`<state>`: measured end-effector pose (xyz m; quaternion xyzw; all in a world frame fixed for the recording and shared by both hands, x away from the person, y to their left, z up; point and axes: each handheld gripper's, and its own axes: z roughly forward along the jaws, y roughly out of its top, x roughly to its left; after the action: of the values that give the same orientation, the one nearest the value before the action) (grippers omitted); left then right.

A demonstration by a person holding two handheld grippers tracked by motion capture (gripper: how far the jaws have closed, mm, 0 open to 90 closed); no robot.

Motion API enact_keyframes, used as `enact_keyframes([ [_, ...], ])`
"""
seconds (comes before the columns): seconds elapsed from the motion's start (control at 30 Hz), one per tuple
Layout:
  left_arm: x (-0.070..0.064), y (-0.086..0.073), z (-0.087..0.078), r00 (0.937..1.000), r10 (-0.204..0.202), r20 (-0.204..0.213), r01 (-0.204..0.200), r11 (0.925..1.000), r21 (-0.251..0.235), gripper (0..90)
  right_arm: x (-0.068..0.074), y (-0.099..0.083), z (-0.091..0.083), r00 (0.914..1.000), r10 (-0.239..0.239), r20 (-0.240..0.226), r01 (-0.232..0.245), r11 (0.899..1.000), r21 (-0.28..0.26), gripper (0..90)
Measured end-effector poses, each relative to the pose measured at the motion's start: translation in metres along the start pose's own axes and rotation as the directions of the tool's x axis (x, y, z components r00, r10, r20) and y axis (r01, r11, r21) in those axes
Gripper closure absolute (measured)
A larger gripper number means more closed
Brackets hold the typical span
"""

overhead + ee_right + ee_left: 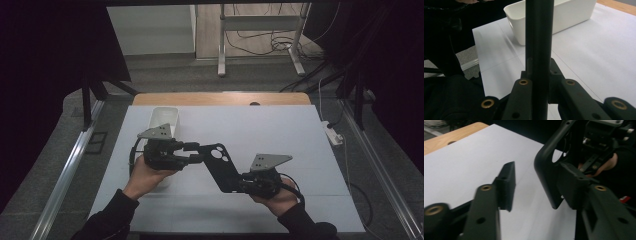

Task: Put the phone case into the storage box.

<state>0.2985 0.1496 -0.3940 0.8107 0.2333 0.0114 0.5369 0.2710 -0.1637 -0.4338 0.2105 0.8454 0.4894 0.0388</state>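
- black plastic, matte and thin: the phone case [220,166] is a flat shell with a camera cutout near its upper end, held in the air above the white table cover [280,135] between my two grippers
- my right gripper [248,183] has its jaws closed tight on the lower end of the case; in the right gripper view the case [539,50] stands edge-on between the pads
- my left gripper [196,150] is spread wide at the upper end of the case; in the left gripper view one jaw lies against the case [549,167], the other stands well apart from it, so it grips nothing
- risk as i judge it: only one end is clamped, so a twist of my right hand could let the thin shell pivot or slip out and drop to the table
- if the left gripper closes off-centre it may push the case sideways rather than pinch it, or catch in the cutout
- the white bin [164,120] sits behind the left gripper; a careless swing could knock it
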Motion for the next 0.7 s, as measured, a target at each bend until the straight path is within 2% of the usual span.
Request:
enact_keyframes([
  [0.03, 0.0, 0.0, -0.0004, 1.0, -0.002, 0.004, 0.002, 1.0, -0.002, 52.9, 0.0, 0.0, 0.0, 1.0, 0.0, 0.0, 0.0, 1.0, 0.0, 84.3],
  [0.13, 0.0004, -0.0001, -0.0009, 0.9997, -0.005, 0.024, 0.005, 1.0, -0.007, 60.7, 0.0004, 0.0001, 0.0002, 1.0, -0.002, -0.002, 0.002, 1.0, -0.002, 84.2],
  [0.4, 0.0011, -0.001, 0.0003, 0.9992, -0.018, 0.037, 0.019, 0.9998, -0.007, 76.5, 0.0022, 0.0004, 0.0016, 0.9999, -0.014, 0.0, 0.014, 1.0, 0.001, 84.3],
  [0.7, 0.0031, -0.0014, -0.0004, 0.9957, -0.043, 0.083, 0.045, 0.9988, -0.02, 81.3, 0.001, -0.0005, 0.0031, 0.9997, -0.016, 0.02, 0.016, 1.0, 0.01, 84.0],
])
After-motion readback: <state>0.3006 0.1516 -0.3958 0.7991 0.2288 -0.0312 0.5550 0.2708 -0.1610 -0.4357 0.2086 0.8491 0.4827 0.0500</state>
